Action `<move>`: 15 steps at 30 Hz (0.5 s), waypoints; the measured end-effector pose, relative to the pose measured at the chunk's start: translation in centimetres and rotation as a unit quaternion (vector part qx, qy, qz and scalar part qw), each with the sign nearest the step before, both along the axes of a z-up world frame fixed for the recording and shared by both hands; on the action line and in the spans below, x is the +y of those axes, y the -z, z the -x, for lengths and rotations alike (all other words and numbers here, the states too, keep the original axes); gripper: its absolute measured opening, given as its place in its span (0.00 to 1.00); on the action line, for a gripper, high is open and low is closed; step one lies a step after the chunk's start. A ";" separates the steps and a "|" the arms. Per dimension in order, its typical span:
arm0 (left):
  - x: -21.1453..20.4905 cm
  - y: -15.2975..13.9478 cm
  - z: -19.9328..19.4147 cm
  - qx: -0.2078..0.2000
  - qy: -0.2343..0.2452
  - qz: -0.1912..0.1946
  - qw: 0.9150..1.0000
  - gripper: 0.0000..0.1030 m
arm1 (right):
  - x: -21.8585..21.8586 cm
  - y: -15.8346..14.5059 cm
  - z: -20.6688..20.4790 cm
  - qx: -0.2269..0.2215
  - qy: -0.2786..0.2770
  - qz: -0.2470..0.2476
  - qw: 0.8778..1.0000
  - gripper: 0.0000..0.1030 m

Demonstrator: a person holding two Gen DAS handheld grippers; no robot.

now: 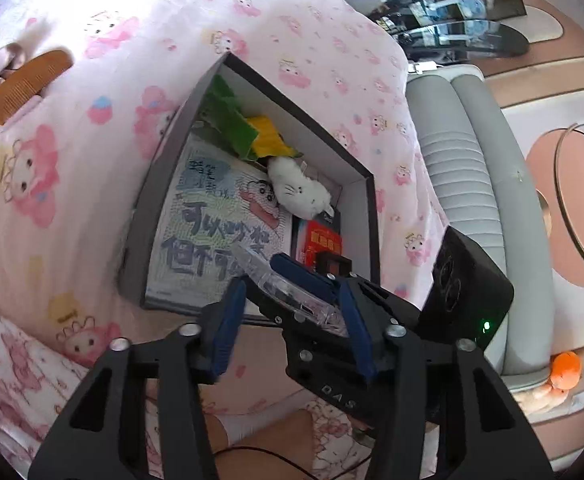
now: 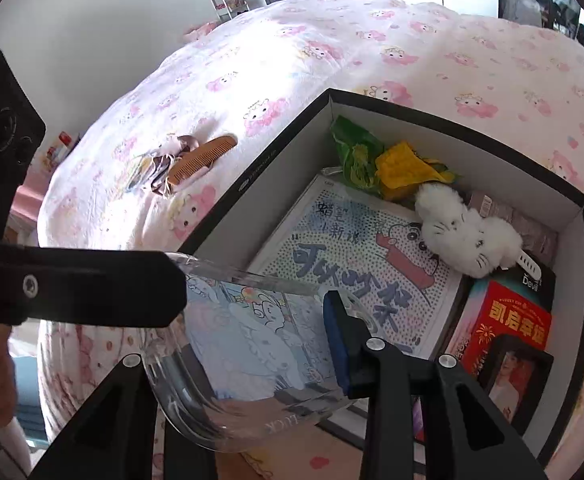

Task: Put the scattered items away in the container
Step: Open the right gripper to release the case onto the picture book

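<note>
A clear acrylic frame (image 2: 247, 344) with a pale blue cartoon card hangs over the near corner of the dark open box (image 2: 251, 184). My left gripper (image 1: 292, 320) is shut on the frame (image 1: 292, 292), blue pads at either end; its black finger (image 2: 91, 288) lies on the frame's top left edge. My right gripper (image 2: 239, 320) stands open around the frame, its blue right pad (image 2: 336, 340) just beside the rim and its left finger hidden behind the card. On the pink sheet lie a wooden comb (image 2: 199, 160) (image 1: 23, 84) and a scrunchie (image 2: 163, 164).
The box (image 1: 275, 84) holds a bead picture board (image 2: 356, 256), a white plush cat (image 2: 464, 236), a green and yellow bag (image 2: 392, 160) and a red carton (image 2: 512, 320). A grey padded bed edge (image 1: 460, 160) runs on the right. An orange plush (image 1: 566, 368) lies on the floor.
</note>
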State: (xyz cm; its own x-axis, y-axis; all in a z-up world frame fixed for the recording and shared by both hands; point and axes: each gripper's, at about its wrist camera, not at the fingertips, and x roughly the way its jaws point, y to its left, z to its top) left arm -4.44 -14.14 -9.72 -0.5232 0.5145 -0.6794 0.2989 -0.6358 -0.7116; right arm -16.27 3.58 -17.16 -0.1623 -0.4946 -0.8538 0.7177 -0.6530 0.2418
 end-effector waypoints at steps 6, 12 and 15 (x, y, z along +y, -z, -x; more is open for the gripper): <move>-0.2 0.4 2.2 -0.040 0.010 0.129 0.991 0.17 | 1.2 -0.5 -0.9 -0.019 -0.029 -0.004 0.999 0.35; -0.5 0.1 1.9 -0.036 0.041 0.040 0.998 0.26 | 3.2 -0.4 0.7 -0.005 0.013 -0.015 1.000 0.38; -0.6 -0.5 0.5 -0.027 0.031 0.015 0.999 0.36 | 3.0 -0.2 1.1 -0.007 0.029 -0.008 1.000 0.34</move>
